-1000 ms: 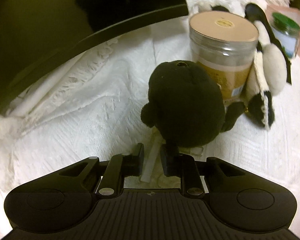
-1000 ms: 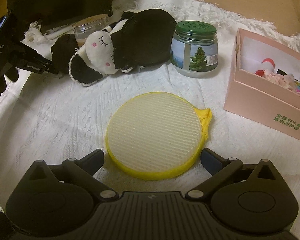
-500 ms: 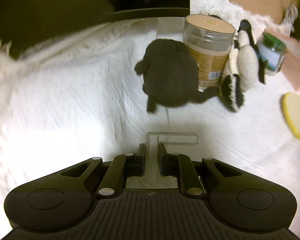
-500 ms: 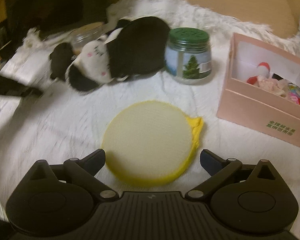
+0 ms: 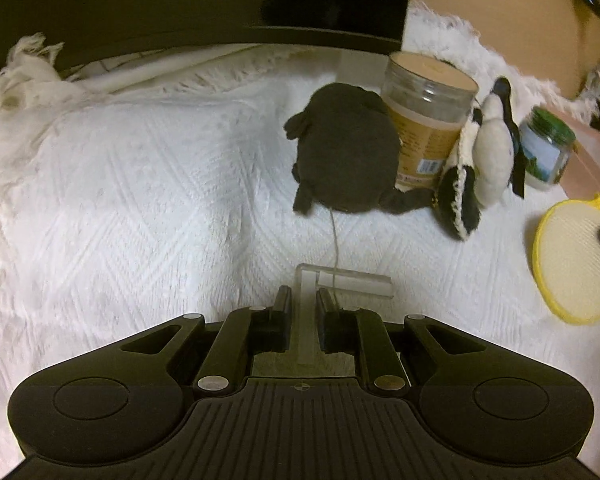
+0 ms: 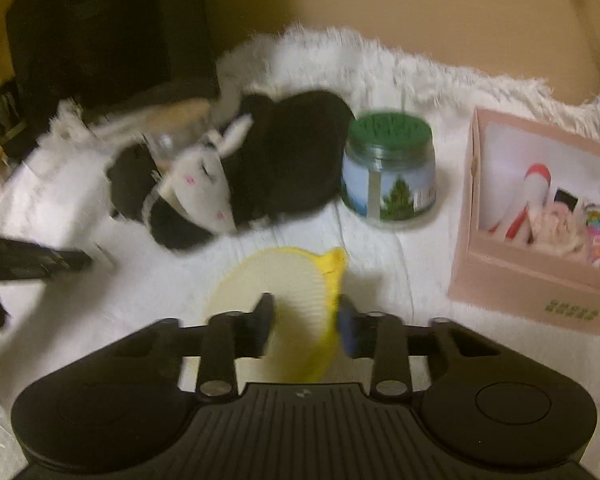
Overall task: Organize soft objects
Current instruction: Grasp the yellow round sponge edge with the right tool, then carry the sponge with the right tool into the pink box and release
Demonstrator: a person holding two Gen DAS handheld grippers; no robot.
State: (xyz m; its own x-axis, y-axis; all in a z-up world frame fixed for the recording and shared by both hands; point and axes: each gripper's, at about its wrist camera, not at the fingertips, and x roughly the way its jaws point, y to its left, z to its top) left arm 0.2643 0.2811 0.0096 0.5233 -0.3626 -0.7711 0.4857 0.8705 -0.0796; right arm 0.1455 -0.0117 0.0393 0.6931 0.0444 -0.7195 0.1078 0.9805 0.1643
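My left gripper [image 5: 303,300] is shut on a clear plastic tag [image 5: 342,280] tied by a thin string to a black plush toy [image 5: 346,148], which lies on the white cloth against a jar. My right gripper [image 6: 306,314] is shut on a round yellow-rimmed sponge pad [image 6: 296,300], squeezing it so it buckles; the pad also shows in the left wrist view [image 5: 576,256]. A black-and-white plush slipper [image 6: 204,188] lies behind the pad and also shows in the left wrist view [image 5: 476,164].
A tan-lidded clear jar [image 5: 428,116] stands behind the black plush. A green-lidded jar [image 6: 390,172] stands mid-table. An open pink box [image 6: 536,216] holding soft toys sits at the right. A dark monitor [image 5: 180,0] stands at the back. White cloth [image 5: 140,180] covers the table.
My right gripper has closed on the yellow pad. My left gripper has pulled back from the black plush, holding the tag with the string now stretched out.
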